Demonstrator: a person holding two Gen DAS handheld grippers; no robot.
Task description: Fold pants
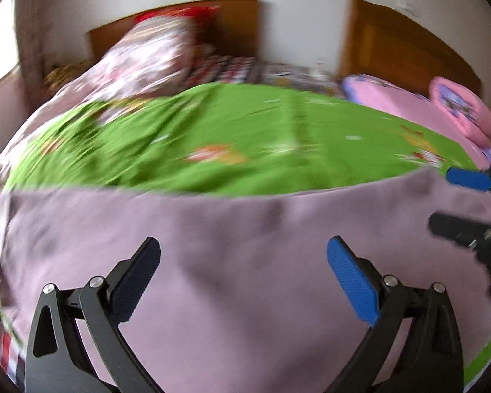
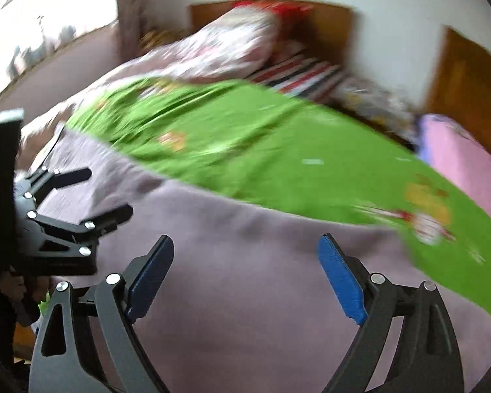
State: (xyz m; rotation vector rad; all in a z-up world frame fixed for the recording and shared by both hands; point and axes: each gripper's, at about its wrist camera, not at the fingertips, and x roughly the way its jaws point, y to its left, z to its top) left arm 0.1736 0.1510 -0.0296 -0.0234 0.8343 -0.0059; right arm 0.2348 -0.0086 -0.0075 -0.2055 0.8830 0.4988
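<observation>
Both wrist views are motion-blurred. The pants [image 1: 245, 262] lie as a flat mauve sheet across the lower half of each frame, on the green bedspread [image 1: 245, 150] of the bed. The left gripper [image 1: 244, 278] has its fingers released and spread, nothing between them; the right gripper [image 2: 245, 275] likewise stands wide open over the cloth, holding nothing (its blue pad also shows at the right edge of the left view). Risk, as judged: with both grippers free of the fabric, the fold depends on a clean re-grasp. Fingers closing on a single layer, or catching bedspread along with the pants edge at mid-frame, would drag the cover and skew the fold. The grippers sit close together and could clash.
</observation>
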